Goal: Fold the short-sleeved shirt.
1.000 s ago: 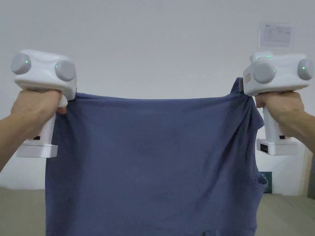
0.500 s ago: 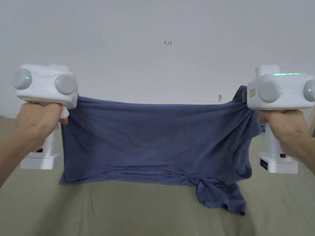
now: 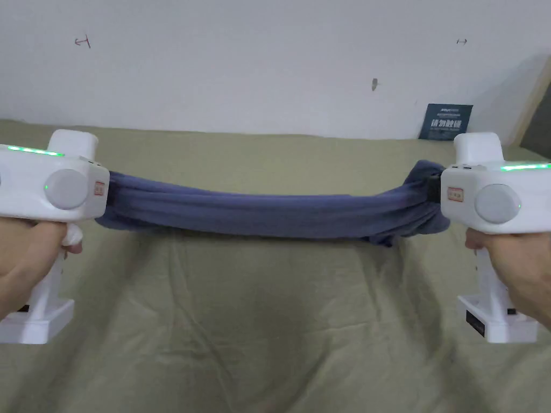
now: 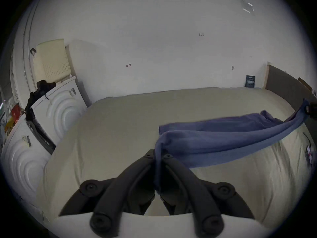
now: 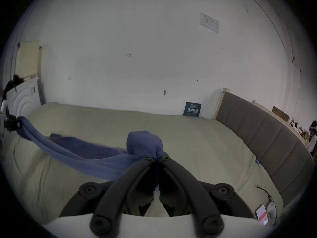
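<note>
The blue short-sleeved shirt (image 3: 269,209) hangs as a stretched band between my two grippers, low over the olive bed sheet (image 3: 269,322). My left gripper (image 3: 105,193) is shut on the shirt's left end; in the left gripper view the cloth (image 4: 214,142) runs out from between the black jaws (image 4: 158,155). My right gripper (image 3: 435,188) is shut on the right end, where the fabric bunches into a lump (image 5: 144,142) above the jaws (image 5: 156,158). The far body of the shirt trails onto the sheet behind the band (image 4: 223,123).
The bed has a grey padded headboard (image 5: 265,135) on the right and a white wall behind. A dark sign (image 3: 445,122) leans on the wall. White bed panels (image 4: 56,107) stand at the left. A phone (image 5: 261,214) and a cable lie near the right edge.
Both grippers came down with the shirt, from held up spread wide to low over the bed. The shirt's hanging body has swung away and down; the head camera has tilted down.
</note>
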### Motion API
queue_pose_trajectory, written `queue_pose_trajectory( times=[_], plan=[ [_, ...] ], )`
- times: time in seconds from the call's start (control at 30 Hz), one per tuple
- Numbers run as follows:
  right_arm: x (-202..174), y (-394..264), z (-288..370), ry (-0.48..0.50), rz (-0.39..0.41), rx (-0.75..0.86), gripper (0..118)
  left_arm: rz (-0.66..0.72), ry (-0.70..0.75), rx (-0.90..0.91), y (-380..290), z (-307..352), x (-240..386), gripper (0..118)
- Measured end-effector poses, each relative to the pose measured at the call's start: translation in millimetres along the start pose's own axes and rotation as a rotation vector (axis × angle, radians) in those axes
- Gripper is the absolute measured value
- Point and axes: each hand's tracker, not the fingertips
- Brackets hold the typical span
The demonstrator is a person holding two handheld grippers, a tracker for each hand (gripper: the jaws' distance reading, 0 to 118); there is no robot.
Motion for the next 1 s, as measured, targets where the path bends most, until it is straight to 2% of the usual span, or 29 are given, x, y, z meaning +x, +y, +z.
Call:
queue_pose_trajectory(
  times=[0.1,0.17,0.3,0.4,0.43,0.47,0.53,0.63,0.7,0.83,1.0],
  plan=[
    [4.2,-39.0,46.9,0.028,-0.029,-0.025,3,0.048,-0.059,-0.033,-42.1,45.0,-11.0,4],
    [7.3,-72.2,80.8,0.057,-0.055,-0.043,3,0.031,-0.065,-0.046,-74.8,71.4,-17.4,4],
    [7.9,-137.7,142.7,0.071,-0.065,-0.083,3,0.063,-0.087,-0.1,-139.5,115.2,-29.8,4],
    [9.8,-180.4,177.2,0.086,-0.054,-0.1,3,0.069,-0.081,-0.122,-181.7,148.4,-38.3,4],
    [9.2,-192.5,188.0,0.108,-0.024,-0.113,3,0.068,-0.082,-0.125,-191.9,157.3,-40.9,4],
    [7.5,-207.3,199.0,0.082,0.009,-0.116,3,0.047,-0.093,-0.135,-202.6,167.1,-44.2,4],
    [7.1,-229.5,218.0,0.106,-0.021,-0.134,3,0.062,-0.087,-0.144,-225.0,183.4,-48.4,4],
    [1.4,-255.8,235.5,0.108,-0.025,-0.162,3,0.099,-0.106,-0.18,-250.1,194.8,-53.1,4],
    [1.3,-267.8,241.9,0.106,-0.057,-0.179,3,0.148,-0.113,-0.197,-263.1,198.3,-56.8,4],
    [3.1,-279.3,242.9,0.116,-0.081,-0.211,3,0.153,-0.114,-0.212,-272.4,199.5,-61.6,4],
    [7.6,-282.1,239.7,0.121,-0.148,-0.232,3,0.151,-0.118,-0.221,-274.0,196.5,-58.5,4]
  ],
)
